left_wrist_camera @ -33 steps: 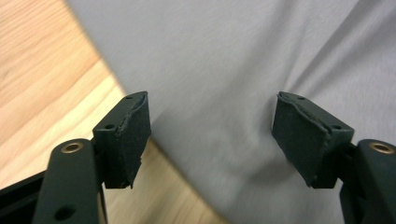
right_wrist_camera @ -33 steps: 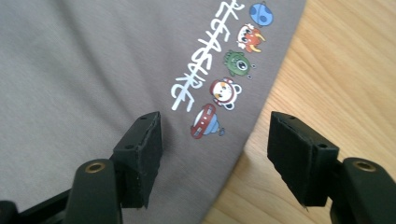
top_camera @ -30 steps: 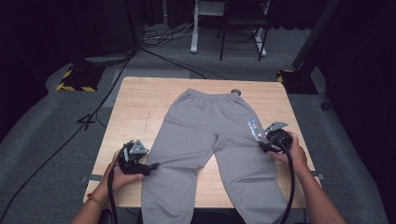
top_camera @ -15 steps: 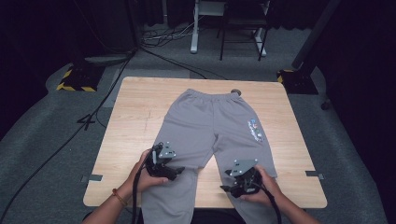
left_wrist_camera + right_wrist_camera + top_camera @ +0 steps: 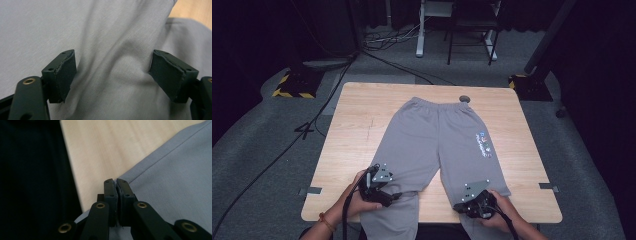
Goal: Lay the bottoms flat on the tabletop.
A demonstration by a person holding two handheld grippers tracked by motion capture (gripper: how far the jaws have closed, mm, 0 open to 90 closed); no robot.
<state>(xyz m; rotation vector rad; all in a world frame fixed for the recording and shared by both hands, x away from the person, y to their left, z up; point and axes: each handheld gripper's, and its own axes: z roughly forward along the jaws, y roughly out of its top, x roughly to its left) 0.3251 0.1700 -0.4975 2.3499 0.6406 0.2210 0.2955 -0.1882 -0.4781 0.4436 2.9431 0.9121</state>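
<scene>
Item: one pair of light grey jersey sweatpants [image 5: 437, 145], laid flat on a pale wooden table [image 5: 357, 130], waistband at the far edge, both legs running toward us and hanging off the near edge. A small multicoloured printed logo [image 5: 484, 144] sits on the leg at our right.

Risks, as we judge them:
- Left gripper [image 5: 112, 75]: its jaws stand spread wide over a soft ridge of cloth on the leg at our left, nothing pinched. If they close here they may catch only the top layer, so the leg would part when lifted.
- Right gripper [image 5: 116, 192]: its jaws are pressed together at the outer seam edge of the other leg. We cannot tell how much cloth lies between the pads; a thin bite at a hem could slip free under a pull.
- An uneven lift, one side held and one not, would skew the garment across the table.

Pose:
- Left hand [image 5: 354, 200] comes in from the near edge, wrapped around its gripper, which points inward across the leg.
- Right hand [image 5: 499, 212] sits low at the near edge, its gripper aimed along the leg's outer side, beside bare wood.
</scene>
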